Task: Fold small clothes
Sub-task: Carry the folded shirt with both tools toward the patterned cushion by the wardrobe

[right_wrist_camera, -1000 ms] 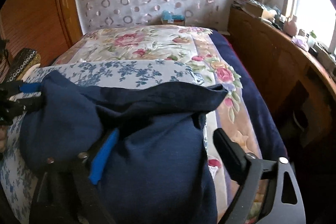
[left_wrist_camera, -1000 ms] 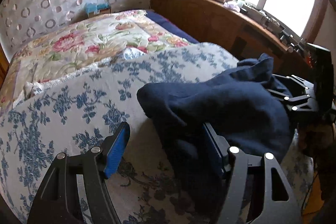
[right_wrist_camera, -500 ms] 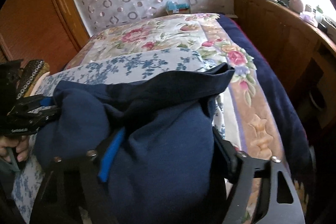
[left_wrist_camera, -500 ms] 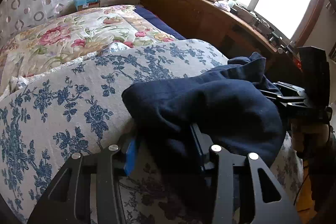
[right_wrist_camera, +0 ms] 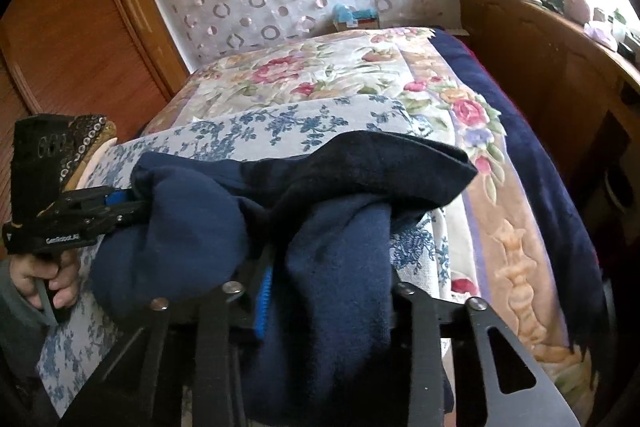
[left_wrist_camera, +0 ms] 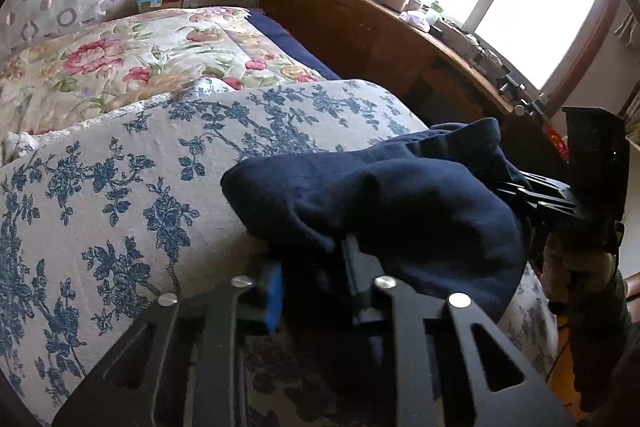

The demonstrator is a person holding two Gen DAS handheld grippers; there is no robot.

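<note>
Navy garment [left_wrist_camera: 400,203] sits bunched on the blue-floral cover [left_wrist_camera: 120,187] at the near end of the bed [right_wrist_camera: 500,227], slung between my two tools. Change since a second ago: both were wide open around the cloth, now left tool [left_wrist_camera: 316,283] is clamped on the near edge and right tool [right_wrist_camera: 328,291] is closed on a thick hanging fold. So the grasp is done on both sides; I read this as ready to lift and spread or carry the fold over. How many layers each pinch has caught is hard to say, since the cloth hides the pads. Writing: the left tool's body in the right view reads "GenRobot.AI" [right_wrist_camera: 64,239]. Nothing legible on the garment.
</note>
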